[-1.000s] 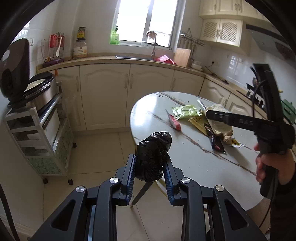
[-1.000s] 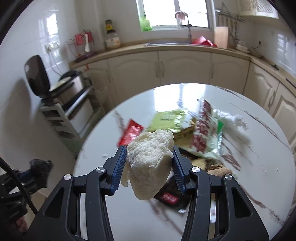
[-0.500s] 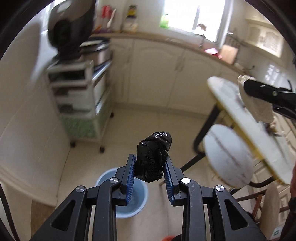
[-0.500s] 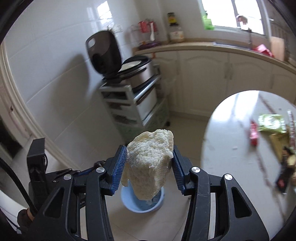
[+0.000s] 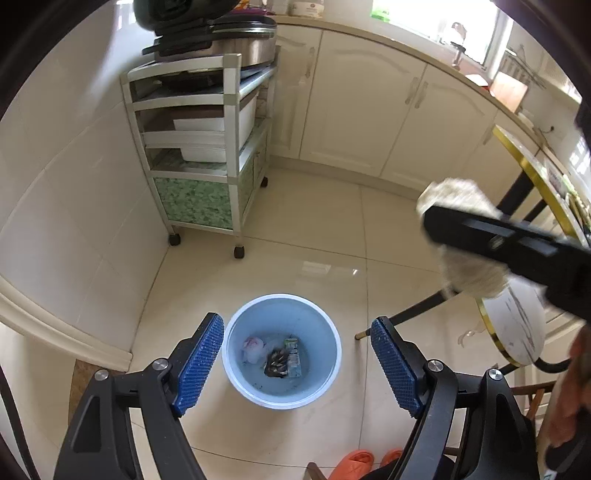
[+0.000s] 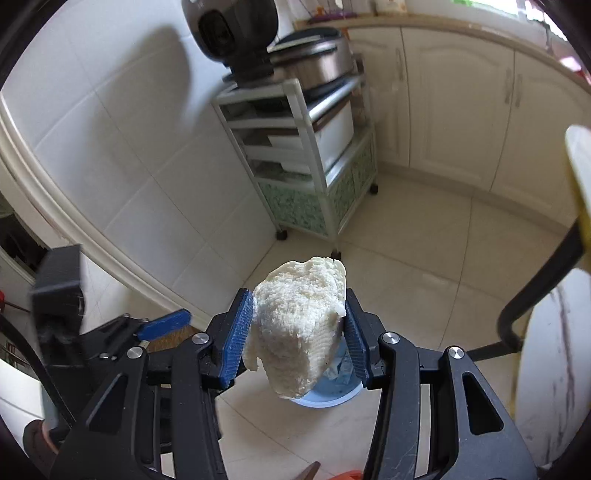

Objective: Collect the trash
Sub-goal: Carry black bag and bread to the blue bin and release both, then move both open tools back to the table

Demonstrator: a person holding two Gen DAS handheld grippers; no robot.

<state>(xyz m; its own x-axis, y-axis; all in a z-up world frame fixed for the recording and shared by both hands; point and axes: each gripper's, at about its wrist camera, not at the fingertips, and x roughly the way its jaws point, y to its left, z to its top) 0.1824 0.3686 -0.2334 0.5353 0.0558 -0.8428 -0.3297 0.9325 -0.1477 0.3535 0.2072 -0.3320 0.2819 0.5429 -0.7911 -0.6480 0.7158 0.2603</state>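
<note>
A light blue bin [image 5: 282, 350] stands on the tiled floor, with a black crumpled bag [image 5: 276, 363] and other scraps inside. My left gripper [image 5: 297, 363] is open and empty right above it. My right gripper [image 6: 298, 332] is shut on a white chunk of bread [image 6: 297, 328], held above the bin's rim [image 6: 325, 397], which shows under the bread. In the left wrist view the right gripper [image 5: 436, 225] and bread [image 5: 458, 201] are up at the right, beside the bin.
A wheeled metal rack [image 5: 207, 147] with a rice cooker [image 5: 229, 33] stands by the tiled wall. Cream cabinets [image 5: 369, 107] run along the back. A marble table's edge [image 5: 535, 184] and a round stool [image 5: 517, 325] are at the right. Orange slippers [image 5: 356, 463] lie near.
My left gripper swung down over the bin, opened and let the black bag fall in. My right gripper carried the bread from the table toward the bin.
</note>
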